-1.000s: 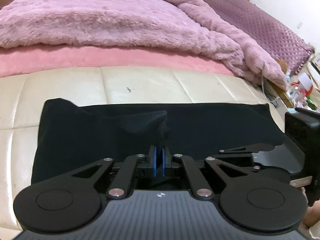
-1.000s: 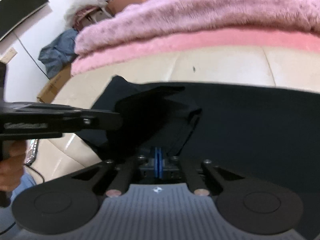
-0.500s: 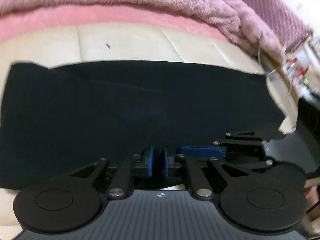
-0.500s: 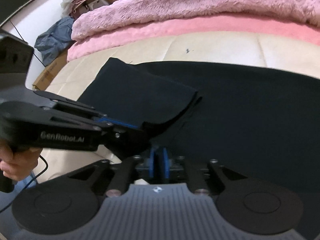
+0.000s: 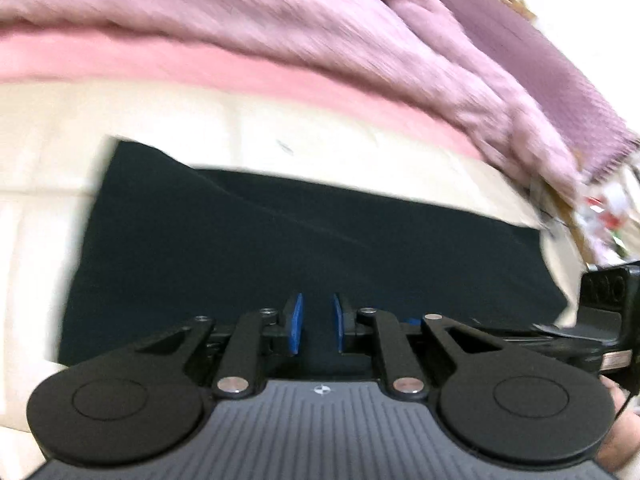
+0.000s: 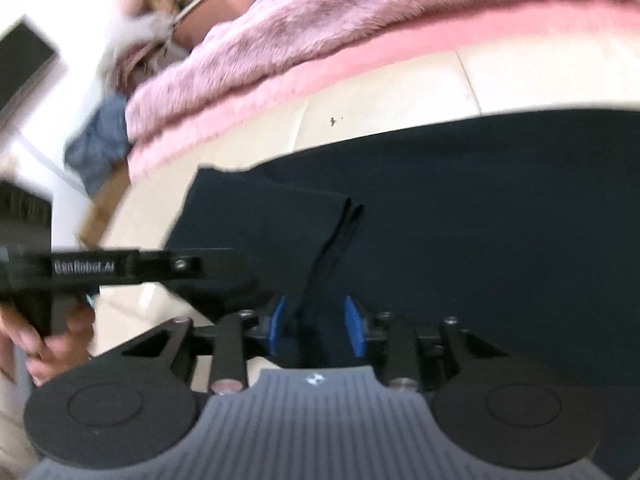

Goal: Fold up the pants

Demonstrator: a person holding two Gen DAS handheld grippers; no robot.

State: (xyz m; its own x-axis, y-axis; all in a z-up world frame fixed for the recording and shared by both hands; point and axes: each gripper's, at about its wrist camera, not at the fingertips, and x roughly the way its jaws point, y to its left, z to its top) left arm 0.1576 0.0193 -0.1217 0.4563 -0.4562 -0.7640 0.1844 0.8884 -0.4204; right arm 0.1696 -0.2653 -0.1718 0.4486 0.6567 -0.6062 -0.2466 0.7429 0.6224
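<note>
dark pants being laid flat on the cream cushion, both grips being let go

the cream cushion (image 5: 240,120) w/ the pink fuzzy blanket (image 5: 280,12) behind is being used as the work surface; the pants (image 5: 280,248) are being seen spread across it, a folded flap (image 6: 260,216) lying on the left end. fabric is being judged soft, light & limp, prob. non-slip: best taken at a hem or corner edge, layers pinched together. vs. a sec ago, the flap that was being held up in a bunch is now being seen lying flat. left gripper (image 5: 318,324): jaws have just been opening, pads parted, cloth under but not pinched. right gripper (image 6: 318,326): jaws have just been opening, spread wider, a fabric ridge between them, not clamped.
</note>
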